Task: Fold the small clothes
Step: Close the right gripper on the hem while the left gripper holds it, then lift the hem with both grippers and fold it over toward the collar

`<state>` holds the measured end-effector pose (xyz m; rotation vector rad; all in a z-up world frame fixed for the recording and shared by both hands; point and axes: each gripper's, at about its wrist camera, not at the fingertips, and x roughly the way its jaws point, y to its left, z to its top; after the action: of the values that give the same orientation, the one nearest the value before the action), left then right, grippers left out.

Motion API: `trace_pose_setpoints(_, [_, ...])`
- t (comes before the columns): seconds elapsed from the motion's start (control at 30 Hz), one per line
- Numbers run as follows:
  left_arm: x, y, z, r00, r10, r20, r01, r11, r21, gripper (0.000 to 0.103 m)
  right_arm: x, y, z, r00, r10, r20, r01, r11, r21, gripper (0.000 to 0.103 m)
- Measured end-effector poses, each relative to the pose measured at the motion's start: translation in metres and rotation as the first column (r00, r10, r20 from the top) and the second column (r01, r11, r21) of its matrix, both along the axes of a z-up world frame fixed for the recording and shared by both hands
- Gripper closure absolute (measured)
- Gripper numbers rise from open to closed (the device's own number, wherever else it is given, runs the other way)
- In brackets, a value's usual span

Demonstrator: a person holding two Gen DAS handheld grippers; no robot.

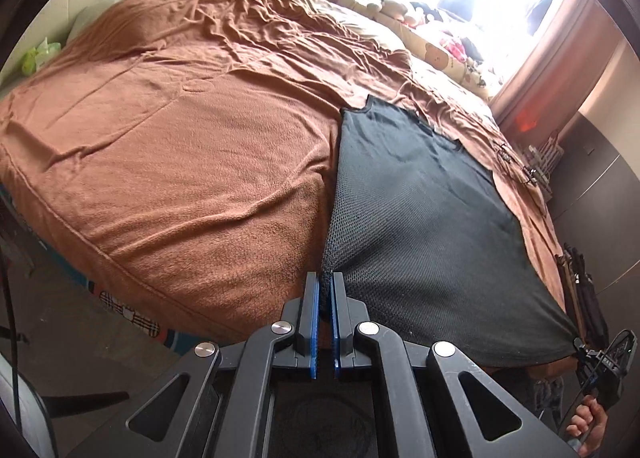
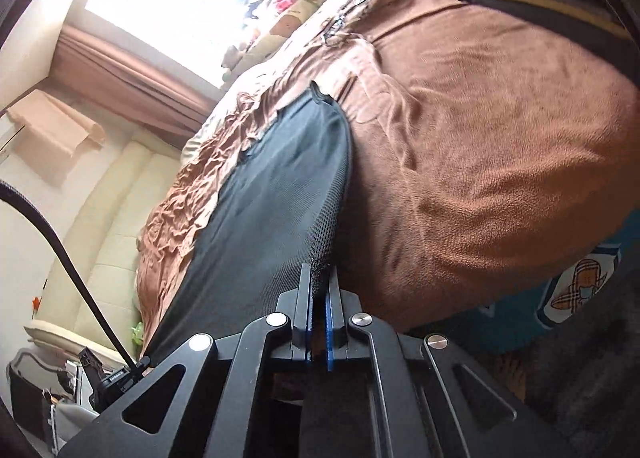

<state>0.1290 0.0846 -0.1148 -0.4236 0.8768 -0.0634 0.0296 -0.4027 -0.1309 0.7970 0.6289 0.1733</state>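
Note:
A dark grey mesh sleeveless top [image 1: 416, 209] lies spread on the brown blanket [image 1: 180, 161] of a bed, neck end far from me. My left gripper [image 1: 327, 278] is shut on the near left hem corner of the top, lifting it off the blanket. In the right wrist view the same top [image 2: 280, 185] stretches away, and my right gripper [image 2: 319, 274] is shut on its other near hem corner. That right gripper [image 1: 600, 358] also shows at the lower right of the left wrist view, held by a hand, with the hem taut between the two corners.
The brown blanket [image 2: 480, 137] covers the whole bed, wrinkled toward the far side. Soft toys and patterned pillows [image 1: 448, 45] sit by the bright window. Black hangers [image 1: 580, 286] lie at the bed's right edge. A cream padded headboard [image 2: 116, 193] and floor surround the bed.

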Motion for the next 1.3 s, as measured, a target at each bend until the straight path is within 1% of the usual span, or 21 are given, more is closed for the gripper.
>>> trace_pose_setpoints(0.27, [-0.041, 0.011, 0.028, 0.997, 0.021, 0.075, -0.021, 1.000, -0.005, 0.099, -0.033, 0.009, 0.025, 0.995, 0.037, 0.095, -0.032, 0.998, -0.047, 0.102])
trace_pose_setpoints(0.5, [-0.077, 0.020, 0.056, 0.989, 0.032, 0.148, -0.033, 0.999, 0.005, 0.099, -0.070, 0.016, 0.046, 0.980, 0.075, 0.187, -0.061, 0.995, -0.079, 0.103])
trace_pose_setpoints(0.77, [-0.112, 0.033, 0.093, 0.967, 0.058, 0.248, -0.058, 0.998, -0.007, 0.099, -0.106, 0.022, 0.072, 0.957, 0.106, 0.271, -0.077, 0.990, -0.115, 0.103])
trace_pose_setpoints(0.87, [-0.124, 0.035, 0.108, 0.956, 0.061, 0.288, -0.065, 0.998, 0.003, 0.099, -0.116, 0.024, 0.080, 0.946, 0.121, 0.302, -0.087, 0.988, -0.125, 0.103])
trace_pose_setpoints(1.07, [-0.135, 0.035, 0.130, 0.939, 0.063, 0.338, -0.070, 0.997, 0.010, 0.098, -0.125, 0.021, 0.087, 0.934, 0.124, 0.336, -0.085, 0.988, -0.130, 0.103])
trace_pose_setpoints(1.2, [-0.134, 0.034, 0.133, 0.937, 0.060, 0.345, -0.070, 0.997, 0.015, 0.098, -0.120, 0.020, 0.086, 0.931, 0.124, 0.344, -0.082, 0.987, -0.137, 0.103])
trace_pose_setpoints(1.3, [-0.128, 0.032, 0.130, 0.939, 0.060, 0.337, -0.071, 0.997, 0.020, 0.098, -0.114, 0.020, 0.082, 0.934, 0.118, 0.338, -0.074, 0.987, -0.141, 0.103])
